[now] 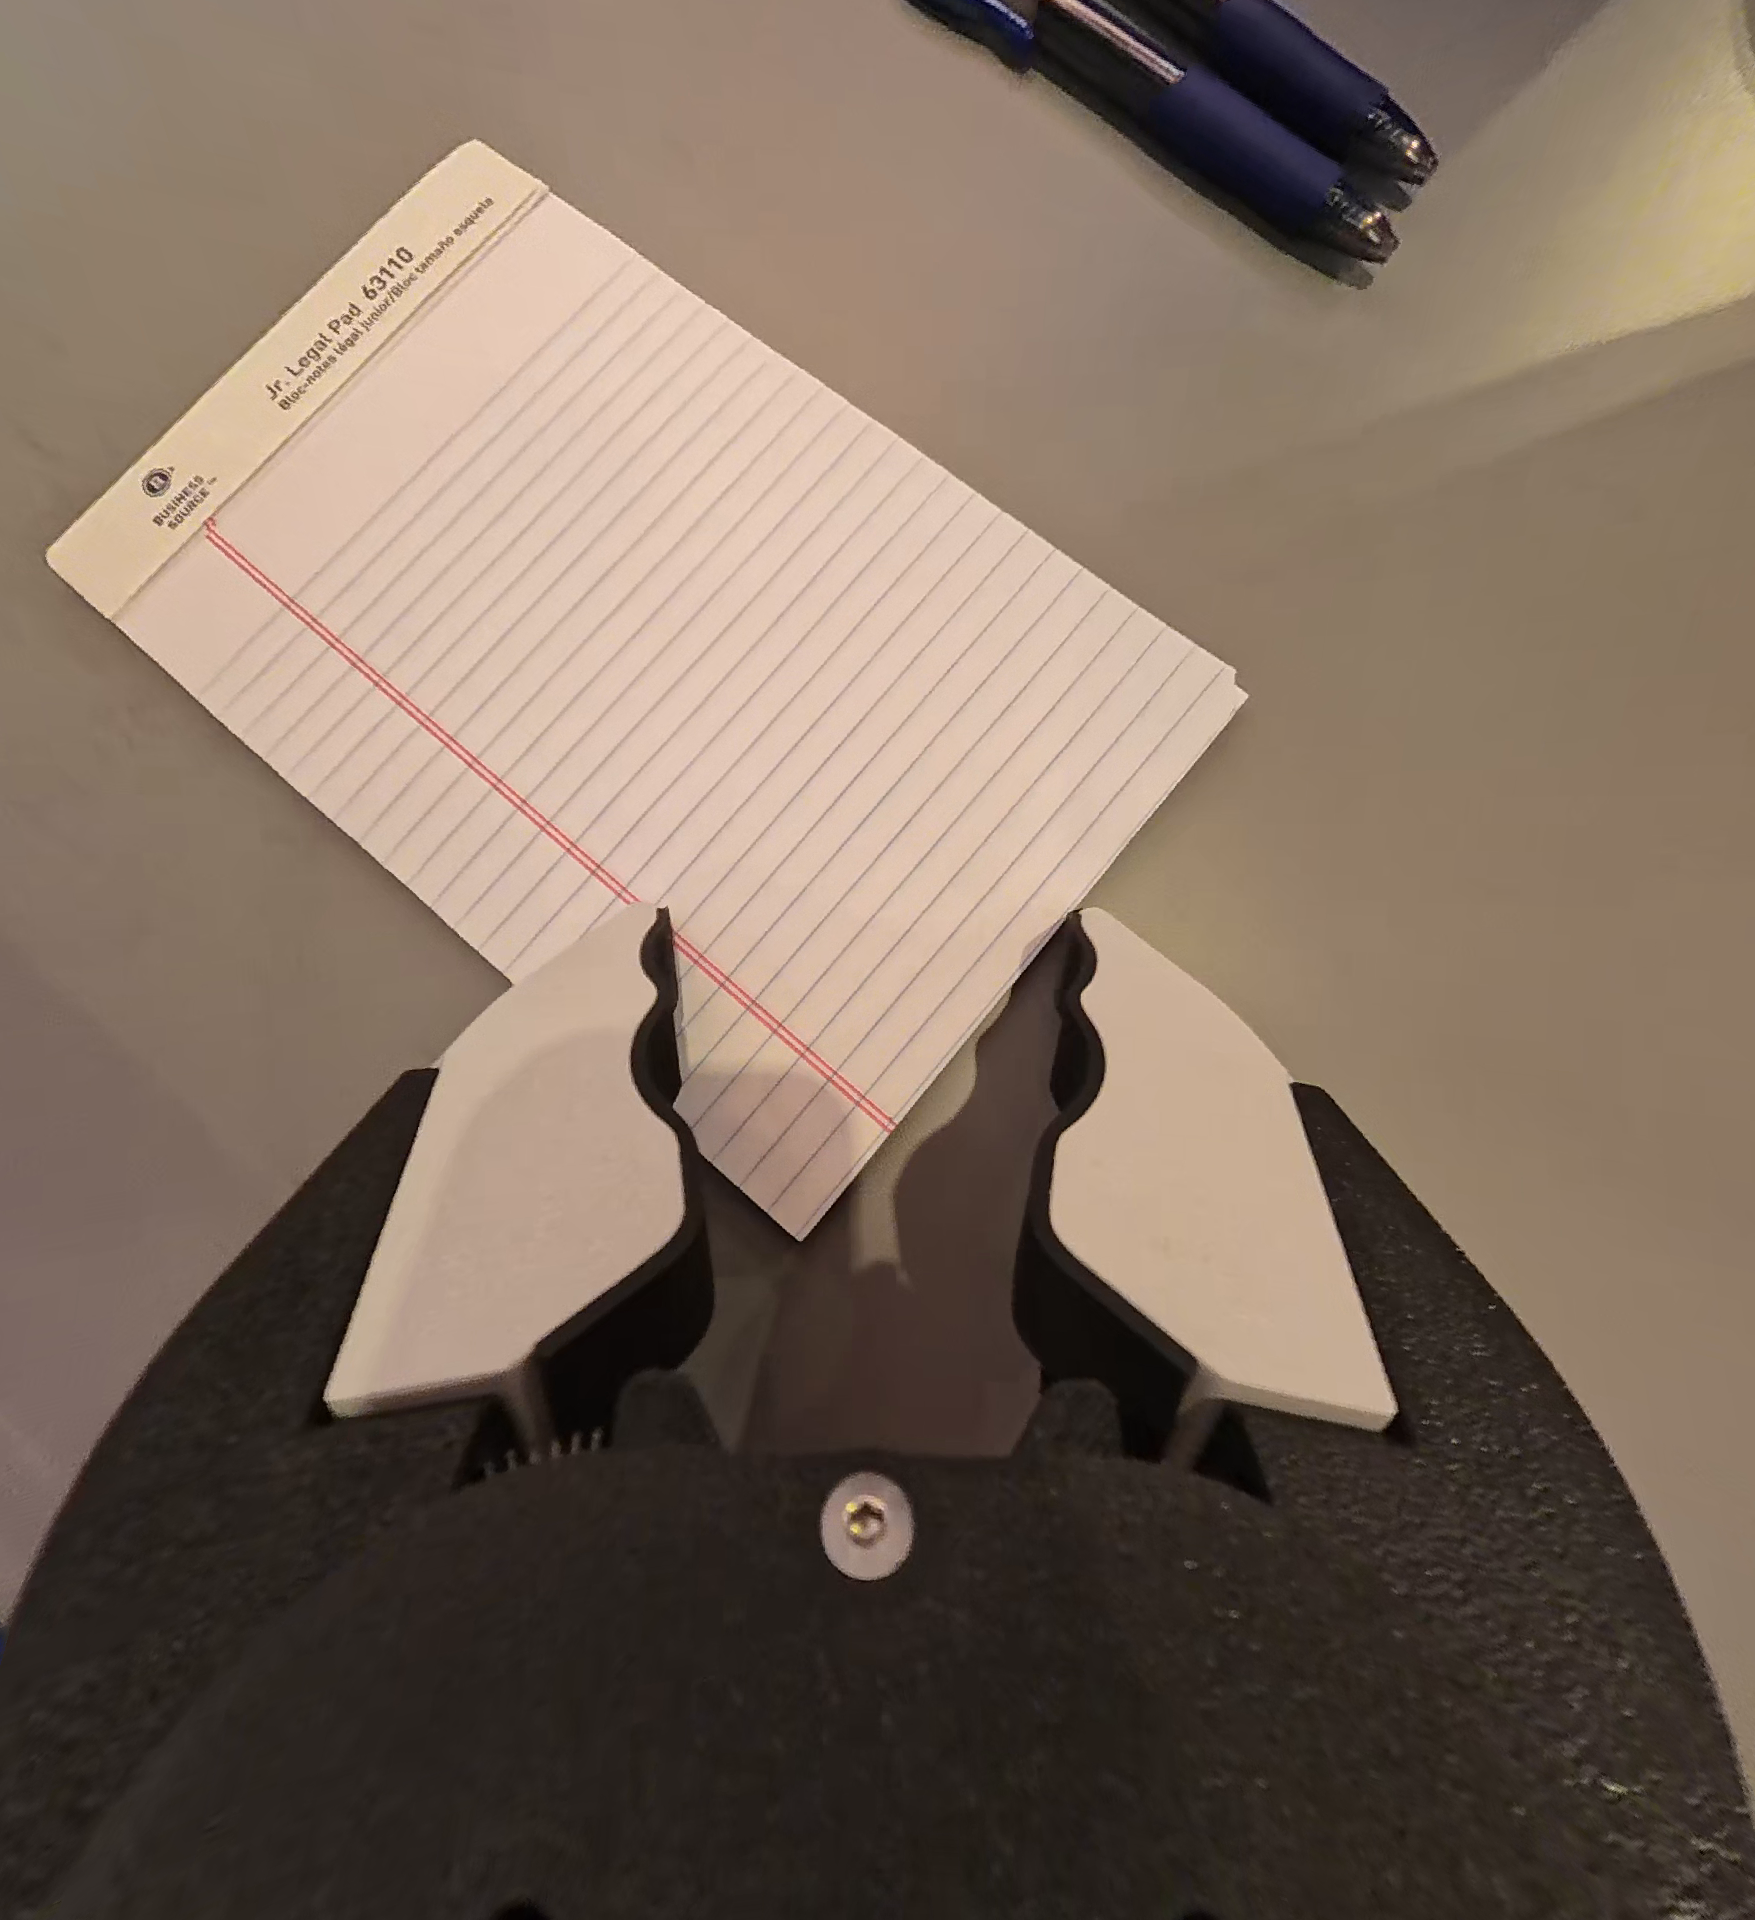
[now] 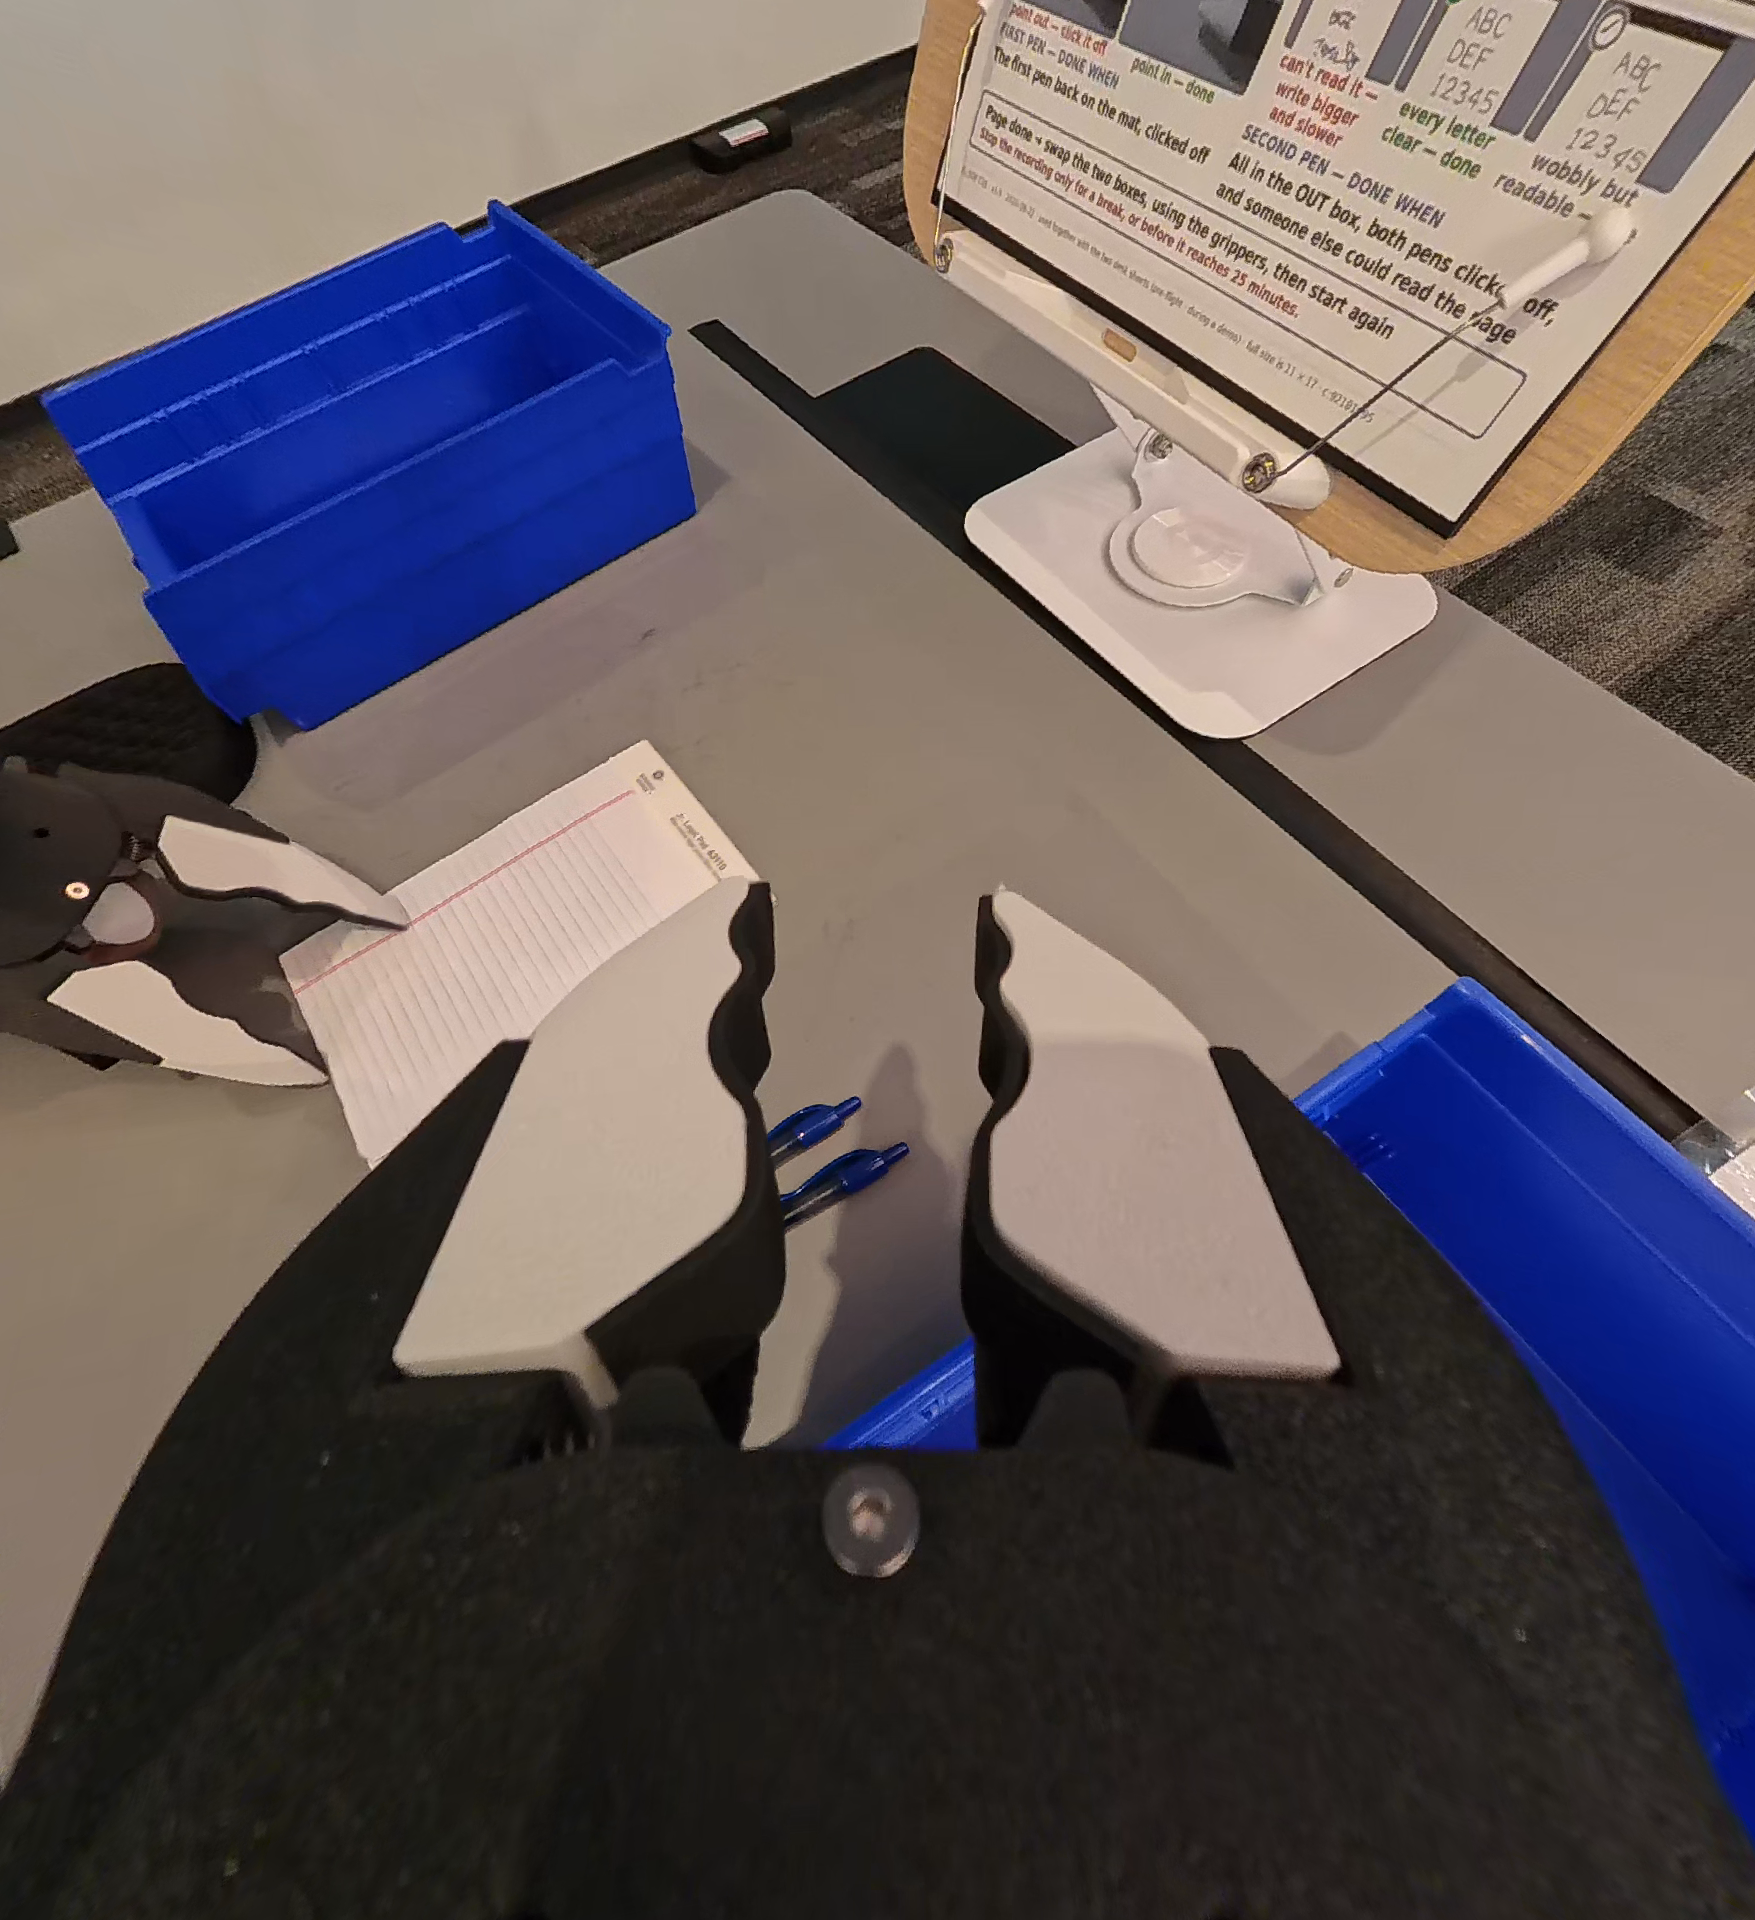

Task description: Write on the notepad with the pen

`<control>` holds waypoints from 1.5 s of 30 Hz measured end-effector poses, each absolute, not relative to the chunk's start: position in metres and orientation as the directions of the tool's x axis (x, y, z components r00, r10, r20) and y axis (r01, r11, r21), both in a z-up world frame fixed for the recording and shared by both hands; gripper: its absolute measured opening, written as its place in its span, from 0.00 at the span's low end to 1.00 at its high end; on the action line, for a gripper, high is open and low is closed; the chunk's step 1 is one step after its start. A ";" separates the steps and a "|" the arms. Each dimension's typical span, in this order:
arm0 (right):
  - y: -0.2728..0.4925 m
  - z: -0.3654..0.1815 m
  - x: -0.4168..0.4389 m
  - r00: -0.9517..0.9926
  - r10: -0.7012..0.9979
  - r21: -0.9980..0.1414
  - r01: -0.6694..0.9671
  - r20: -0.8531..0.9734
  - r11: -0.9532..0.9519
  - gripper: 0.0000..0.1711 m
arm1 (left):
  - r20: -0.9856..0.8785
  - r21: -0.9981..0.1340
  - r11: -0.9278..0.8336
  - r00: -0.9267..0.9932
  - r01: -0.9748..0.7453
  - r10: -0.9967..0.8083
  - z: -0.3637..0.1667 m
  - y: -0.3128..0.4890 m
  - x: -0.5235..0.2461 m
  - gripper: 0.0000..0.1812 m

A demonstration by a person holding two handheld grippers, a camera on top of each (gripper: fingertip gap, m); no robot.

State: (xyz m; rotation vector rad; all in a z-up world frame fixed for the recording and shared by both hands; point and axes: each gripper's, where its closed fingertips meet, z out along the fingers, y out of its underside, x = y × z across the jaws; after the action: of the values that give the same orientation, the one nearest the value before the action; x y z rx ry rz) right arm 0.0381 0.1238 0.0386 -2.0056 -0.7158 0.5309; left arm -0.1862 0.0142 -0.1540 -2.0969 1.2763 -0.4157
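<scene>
Left tongs point(image 1: 868, 925) spread, straddling the blank notepad's point(image 1: 644, 582) near corner, I judge to steady it on the counter point(image 2: 904, 727); right tongs point(image 2: 878, 904) spread, empty, above two pens point(image 2: 831, 1143) beside it.

Matt paper notepad point(image 1: 644, 644), glossy plastic pens point(image 1: 1268, 135)

White notepad point(image 1: 644, 644) ruled in thin blue lines, double red margin line, cream binding strip. Two pens point(image 1: 1257, 125) with dark blue grips and silver tips. Grey bench point(image 2: 956, 790). Bright blue bins point(image 2: 385, 457). Light grey fingers point(image 1: 530, 1164) edged in black on each claw, black textured bodies. White stand point(image 2: 1205, 592).
</scene>
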 end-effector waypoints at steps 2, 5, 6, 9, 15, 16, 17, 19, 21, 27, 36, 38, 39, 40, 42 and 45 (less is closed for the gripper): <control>0.124 0.038 0.039 0.740 0.668 -0.865 0.279 -0.083 -0.416 0.21 | -0.056 -0.669 -0.326 0.483 -0.668 -0.874 -0.154 0.017 -0.186 0.39; 0.125 0.038 0.039 0.739 0.668 -0.865 0.279 -0.085 -0.418 0.21 | -0.055 -0.669 -0.332 0.490 -0.665 -0.870 -0.154 0.019 -0.187 0.39; 0.125 0.037 0.039 0.740 0.667 -0.864 0.279 -0.084 -0.419 0.21 | -0.056 -0.669 -0.335 0.494 -0.664 -0.868 -0.154 0.020 -0.187 0.39; 0.125 0.036 0.039 0.741 0.667 -0.862 0.287 -0.076 -0.417 0.21 | -0.058 -0.678 -0.328 0.493 -0.658 -0.868 -0.152 0.020 -0.186 0.39; 0.130 0.048 0.037 0.755 0.655 -0.887 0.319 0.025 -0.334 0.21 | -0.095 -0.863 -0.189 0.518 -0.469 -0.850 -0.091 0.017 -0.173 0.37; 0.131 0.055 0.037 0.761 0.645 -0.897 0.326 0.062 -0.299 0.22 | -0.110 -0.890 -0.155 0.531 -0.430 -0.840 -0.076 0.017 -0.172 0.37; 0.132 0.063 0.037 0.768 0.631 -0.908 0.335 0.109 -0.252 0.22 | -0.122 -0.910 -0.125 0.544 -0.395 -0.830 -0.062 0.016 -0.173 0.38; 0.132 0.083 0.037 0.786 0.585 -0.926 0.346 0.200 -0.149 0.23 | -0.140 -0.940 -0.073 0.572 -0.333 -0.809 -0.038 0.017 -0.175 0.40; 0.126 0.102 0.035 0.789 0.551 -0.933 0.356 0.272 -0.049 0.26 | -0.139 -0.965 -0.030 0.603 -0.261 -0.786 -0.017 0.018 -0.178 0.43; 0.104 0.150 0.051 0.827 0.411 -0.922 0.315 0.383 0.225 0.43 | -0.051 -0.993 0.101 0.574 0.056 -0.818 0.041 0.005 -0.183 0.40; 0.075 0.085 0.245 0.939 0.036 -0.881 0.334 0.343 -0.336 0.34 | -0.138 -0.986 0.059 0.563 -0.155 -0.815 0.034 -0.003 -0.180 0.35; 0.058 0.051 0.286 0.973 -0.006 -0.859 0.203 0.233 -0.471 0.32 | -0.143 -0.984 0.054 0.557 -0.172 -0.818 0.030 -0.010 -0.181 0.35; 0.051 0.033 0.298 0.987 -0.003 -0.840 0.134 0.160 -0.526 0.29 | -0.147 -0.982 0.052 0.557 -0.183 -0.817 0.028 -0.012 -0.182 0.35; 0.046 0.015 0.308 0.996 -0.018 -0.817 0.059 0.085 -0.574 0.29 | -0.151 -0.980 0.050 0.558 -0.191 -0.816 0.026 -0.014 -0.184 0.35; 0.037 -0.017 0.323 0.997 -0.065 -0.756 -0.076 -0.044 -0.651 0.27 | -0.144 -0.981 0.044 0.556 -0.189 -0.819 0.025 -0.018 -0.187 0.34; 0.031 -0.052 0.317 0.974 -0.060 -0.647 -0.190 -0.217 -0.739 0.25 | -0.101 -0.987 0.016 0.549 -0.158 -0.830 0.026 -0.025 -0.192 0.34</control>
State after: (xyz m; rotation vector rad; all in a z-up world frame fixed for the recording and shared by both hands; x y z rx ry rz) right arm 0.3169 0.0310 -0.0516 -2.3976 0.1741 0.2356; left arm -0.1920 -0.0250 0.0264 -1.4904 0.8899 -0.6485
